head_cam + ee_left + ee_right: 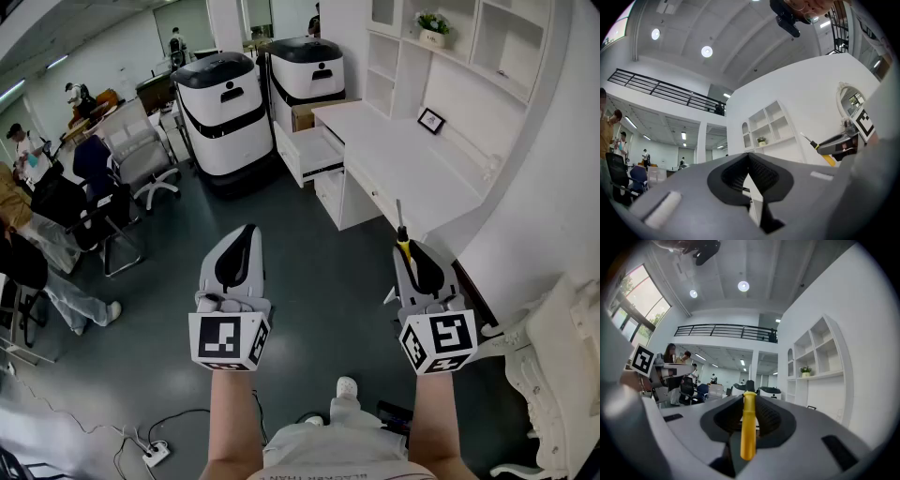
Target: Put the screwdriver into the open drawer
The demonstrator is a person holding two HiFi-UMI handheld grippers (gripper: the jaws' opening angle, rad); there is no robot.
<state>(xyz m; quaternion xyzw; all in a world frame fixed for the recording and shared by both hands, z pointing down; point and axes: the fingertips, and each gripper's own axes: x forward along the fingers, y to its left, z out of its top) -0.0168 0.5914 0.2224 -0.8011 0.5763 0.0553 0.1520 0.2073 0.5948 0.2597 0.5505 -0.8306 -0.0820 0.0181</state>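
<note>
The open drawer [314, 152] juts from the white desk [403, 159], its contents unclear; the right gripper [405, 251] clamps the yellow-handled screwdriver [401, 232]; the left gripper [244, 239] is closed, empty; grey floor [309, 272] below.

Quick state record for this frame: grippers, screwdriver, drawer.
left gripper: shut, empty
right gripper: shut on screwdriver, yellow handle clamped, shaft pointing forward
open drawer: pulled out of white desk, ahead of both grippers
task status: screwdriver not yet in drawer
</note>
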